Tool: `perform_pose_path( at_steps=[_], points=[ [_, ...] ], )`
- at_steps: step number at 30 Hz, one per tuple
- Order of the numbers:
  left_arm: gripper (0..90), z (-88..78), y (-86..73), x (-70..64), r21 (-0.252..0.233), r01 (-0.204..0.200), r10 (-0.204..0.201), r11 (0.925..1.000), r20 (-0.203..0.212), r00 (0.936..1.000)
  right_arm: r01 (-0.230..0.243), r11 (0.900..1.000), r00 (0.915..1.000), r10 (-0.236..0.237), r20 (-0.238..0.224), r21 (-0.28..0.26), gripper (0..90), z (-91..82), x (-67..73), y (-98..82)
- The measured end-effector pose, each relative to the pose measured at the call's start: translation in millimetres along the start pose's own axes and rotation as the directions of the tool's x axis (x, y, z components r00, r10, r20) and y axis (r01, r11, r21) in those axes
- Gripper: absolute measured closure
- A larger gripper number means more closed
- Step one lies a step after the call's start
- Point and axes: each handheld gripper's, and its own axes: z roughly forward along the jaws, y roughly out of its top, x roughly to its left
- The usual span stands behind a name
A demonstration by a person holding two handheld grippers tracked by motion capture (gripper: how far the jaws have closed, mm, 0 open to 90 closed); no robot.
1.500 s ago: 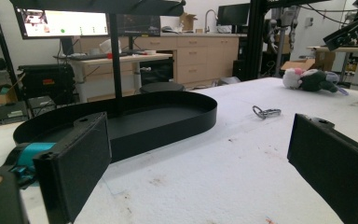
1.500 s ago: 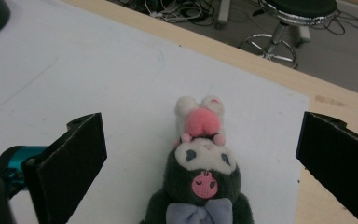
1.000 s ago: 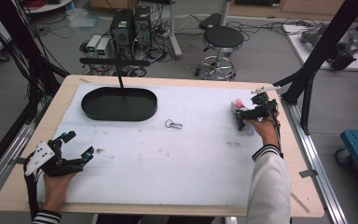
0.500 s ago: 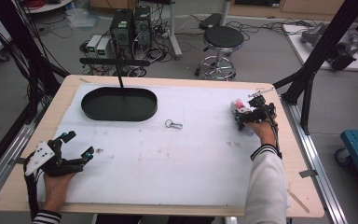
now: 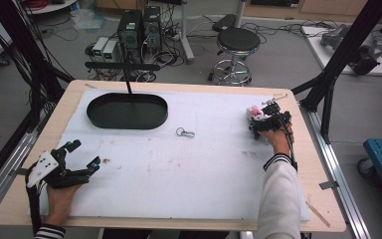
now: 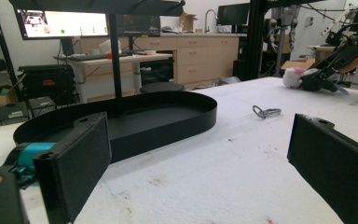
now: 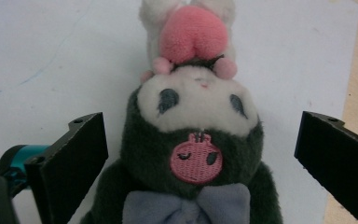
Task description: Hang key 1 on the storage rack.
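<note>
White foam-covered table top (image 5: 214,169): broad bare stretch across the middle and near side, open for passage between the two hands. Obstacles: black oval shallow tray (image 5: 127,110) at far left, with a thin black upright post (image 5: 128,84) carrying a crossbar rising at its far rim; small metal clasp ring (image 5: 184,132) lying alone near centre, well apart from the tray. Dark plush toy with pink patch and grey bow (image 7: 193,163) sits between the right gripper (image 7: 200,154) jaws, gaps on both sides.

A black oval tray (image 5: 127,110) sits near what looks like a metal clip (image 5: 184,132).
</note>
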Motion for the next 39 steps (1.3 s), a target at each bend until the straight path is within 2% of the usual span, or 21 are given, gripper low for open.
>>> perform_pose_path(
  at_steps=[2, 6, 8, 10, 11, 12, 13, 14, 15, 16, 20, 24, 30, 33, 38, 39],
  points=[
    [6.5, -0.1, 0.1, 0.7, 0.001, 0.000, 0.000, 1.0000, 0.000, 1.0000, 0.010, 1.000, 0.9999, -0.010, 0.007, 0.005, 7.3, 0.7, -0.5, -0.3],
    [6.5, -0.1, 0.1, 0.7, 0.001, 0.000, 0.000, 1.0000, 0.000, 1.0000, 0.000, 1.000, 0.9999, -0.001, 0.013, 0.020, 7.6, 3.1, -0.1, -0.6],
    [6.5, -0.1, 0.1, 0.7, 0.001, 0.000, 0.000, 1.0000, 0.000, 1.0000, -0.009, 1.000, 1.0000, 0.009, 0.000, 0.030, 7.6, 5.6, 1.0, -1.1],
    [6.5, 0.0, 0.0, 0.5, -0.001, 0.000, 0.000, 1.0000, 0.001, 1.0000, 0.000, 0.999, 1.0000, 0.000, 0.007, 0.043, 8.6, 8.0, 2.9, -1.2],
    [6.5, 0.0, 0.0, 0.2, -0.001, 0.000, 0.000, 1.0000, 0.001, 1.0000, 0.000, 0.999, 1.0000, 0.000, -0.001, 0.042, 17.7, 8.2, 2.8, -1.2],
    [6.5, 0.0, 0.0, 0.2, -0.001, 0.000, 0.000, 1.0000, 0.001, 1.0000, 0.000, 0.999, 1.0000, 0.000, -0.001, 0.042, 17.7, 8.2, 2.8, -1.2],
    [6.5, 0.0, 0.0, 0.2, -0.001, 0.000, 0.000, 1.0000, 0.000, 1.0000, 0.001, 0.999, 0.9997, -0.001, -0.024, 0.033, 21.7, 7.5, 1.9, -1.1],
    [6.5, 0.0, 0.0, 0.2, -0.001, -0.001, 0.001, 1.0000, 0.000, 1.0000, -0.006, 0.999, 0.9998, 0.006, -0.018, 0.036, 25.9, 7.4, 2.7, -0.7],
    [6.5, 0.0, 0.0, 0.2, -0.001, -0.001, 0.001, 1.0000, 0.000, 1.0000, -0.006, 0.999, 0.9998, 0.006, -0.018, 0.036, 25.9, 7.4, 2.7, -0.7],
    [6.5, 0.0, 0.0, 0.3, -0.001, 0.000, 0.000, 1.0000, 0.000, 1.0000, -0.001, 0.999, 0.9993, 0.002, -0.038, 0.039, 33.5, 8.1, 4.1, -0.8],
    [6.5, 0.0, 0.0, 0.1, -0.001, 0.000, 0.000, 1.0000, 0.001, 1.0000, -0.031, 0.999, 0.9990, 0.033, -0.032, 0.043, 40.5, 7.0, 5.5, 0.0],
    [6.5, 0.0, 0.0, 0.3, -0.001, 0.000, 0.000, 1.0000, 0.001, 1.0000, -0.044, 0.998, 0.9985, 0.046, -0.029, 0.045, 41.9, 5.8, 6.0, 0.3],
    [6.5, 0.0, 0.0, 0.4, 0.000, 0.000, 0.000, 1.0000, 0.000, 1.0000, -0.019, 0.999, 0.9994, 0.020, -0.028, 0.040, 42.7, 3.4, 6.2, 0.9],
    [6.5, -0.1, 0.1, 0.7, 0.000, 0.001, -0.001, 1.0000, 0.000, 1.0000, -0.034, 0.999, 0.9982, 0.035, -0.049, 0.007, 42.8, -0.5, 5.5, 1.6],
    [6.5, -0.2, -0.1, 0.1, -0.004, 0.001, -0.001, 1.0000, -0.002, 1.0000, -0.021, 1.000, 0.9981, 0.020, -0.058, -0.017, 42.7, -7.2, 6.3, 2.9],
    [6.5, -0.6, 0.0, 0.4, -0.005, -0.002, 0.002, 1.0000, -0.002, 1.0000, -0.025, 0.999, 0.9972, 0.022, -0.071, -0.032, 42.6, -11.9, 6.5, 3.3]
  ],
)
